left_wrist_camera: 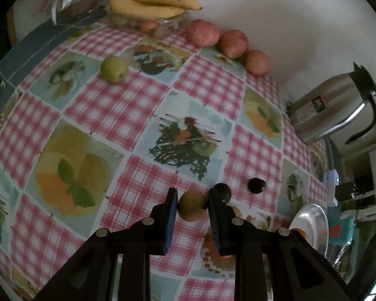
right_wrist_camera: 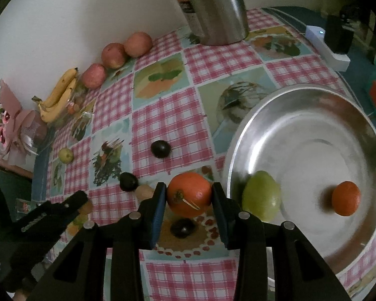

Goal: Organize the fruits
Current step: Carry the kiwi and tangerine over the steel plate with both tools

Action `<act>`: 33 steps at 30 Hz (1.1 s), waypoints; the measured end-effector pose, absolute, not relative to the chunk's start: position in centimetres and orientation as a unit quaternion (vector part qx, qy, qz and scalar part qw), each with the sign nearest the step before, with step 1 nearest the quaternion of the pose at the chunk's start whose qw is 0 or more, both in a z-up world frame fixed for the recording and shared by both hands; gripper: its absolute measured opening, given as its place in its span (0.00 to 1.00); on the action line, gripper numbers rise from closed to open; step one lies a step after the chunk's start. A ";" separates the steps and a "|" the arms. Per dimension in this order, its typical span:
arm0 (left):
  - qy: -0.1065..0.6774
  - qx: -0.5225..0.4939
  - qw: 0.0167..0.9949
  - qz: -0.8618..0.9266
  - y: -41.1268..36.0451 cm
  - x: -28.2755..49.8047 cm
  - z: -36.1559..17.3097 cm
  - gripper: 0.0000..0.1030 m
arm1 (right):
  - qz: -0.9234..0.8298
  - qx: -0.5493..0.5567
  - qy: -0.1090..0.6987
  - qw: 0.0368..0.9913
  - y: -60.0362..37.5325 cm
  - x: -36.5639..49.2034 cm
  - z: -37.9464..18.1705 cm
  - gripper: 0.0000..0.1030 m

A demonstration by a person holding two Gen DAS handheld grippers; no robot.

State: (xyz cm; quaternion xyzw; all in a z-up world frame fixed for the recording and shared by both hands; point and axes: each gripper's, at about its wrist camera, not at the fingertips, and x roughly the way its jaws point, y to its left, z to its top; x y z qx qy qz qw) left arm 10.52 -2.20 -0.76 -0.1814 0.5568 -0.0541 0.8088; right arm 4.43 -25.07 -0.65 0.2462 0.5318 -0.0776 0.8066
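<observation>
My left gripper (left_wrist_camera: 191,200) is shut on a small yellow-green fruit (left_wrist_camera: 191,207), held just above the checked tablecloth. Two dark plums (left_wrist_camera: 223,192) (left_wrist_camera: 256,185) lie right behind its right finger. My right gripper (right_wrist_camera: 189,195) is shut on an orange (right_wrist_camera: 189,194) beside the metal bowl (right_wrist_camera: 300,92). The bowl holds a green fruit (right_wrist_camera: 262,199) and a small orange (right_wrist_camera: 346,198). A third plum (right_wrist_camera: 183,227) lies on the cloth under the held orange. The left gripper (right_wrist_camera: 84,199) shows at the lower left of the right wrist view.
A small green fruit (left_wrist_camera: 113,69) lies alone on the cloth. Three red apples (left_wrist_camera: 233,43) line the wall next to bananas (left_wrist_camera: 153,2) on a glass dish. A steel kettle (right_wrist_camera: 213,7) stands behind the bowl. A brownish fruit (right_wrist_camera: 144,192) sits beside a plum (right_wrist_camera: 128,181).
</observation>
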 end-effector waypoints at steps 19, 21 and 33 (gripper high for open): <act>0.561 -0.056 0.797 -0.216 -14.4 5.4 0.3 0.25 | -0.246 0.280 0.486 0.791 -33.7 -0.5 0.9 0.37; 0.561 -0.042 0.789 -0.246 -16.1 4.6 0.3 0.25 | -0.254 0.286 0.478 0.790 -34.2 -0.9 1.0 0.37; 0.552 0.001 0.772 -0.314 -20.2 2.7 -1.5 0.25 | -0.249 0.307 0.487 0.779 -35.1 -1.5 0.0 0.37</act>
